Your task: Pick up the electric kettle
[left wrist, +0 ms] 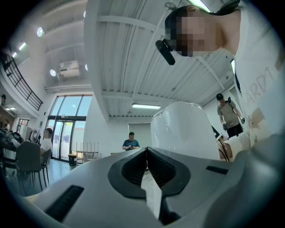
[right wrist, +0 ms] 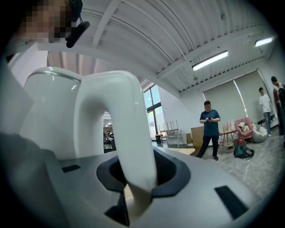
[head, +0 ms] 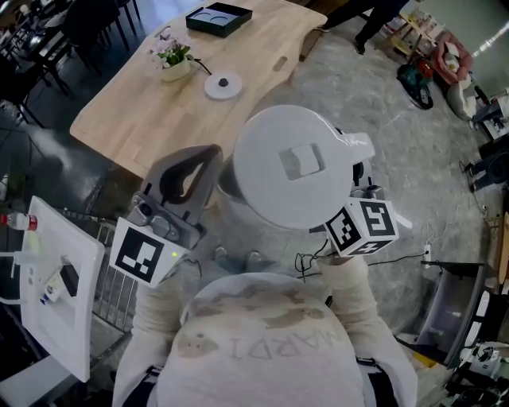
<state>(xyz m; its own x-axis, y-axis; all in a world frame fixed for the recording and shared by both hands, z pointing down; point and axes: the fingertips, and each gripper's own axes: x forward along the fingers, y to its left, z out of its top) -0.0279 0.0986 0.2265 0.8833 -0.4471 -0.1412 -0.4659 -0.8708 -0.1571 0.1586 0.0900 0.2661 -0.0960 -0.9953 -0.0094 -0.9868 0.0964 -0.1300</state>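
The white electric kettle (head: 294,167) hangs in the air close to my chest, its round lid facing up, away from the wooden table (head: 135,111). My right gripper (head: 356,173) is shut on the kettle's curved white handle (right wrist: 124,133), which runs down between the black pads (right wrist: 171,169). The kettle's body (right wrist: 51,111) fills the left of the right gripper view. My left gripper (head: 211,159) is beside the kettle's left flank, its jaws together with nothing in them (left wrist: 147,153). The kettle's side (left wrist: 182,129) rises just behind them.
The kettle's round white base (head: 223,85) lies on the table, near a small flower pot (head: 175,63) and a black tray (head: 219,17). A white panel (head: 56,286) stands at my lower left. Bags (head: 415,83) lie on the concrete floor; a person (right wrist: 209,129) stands farther off.
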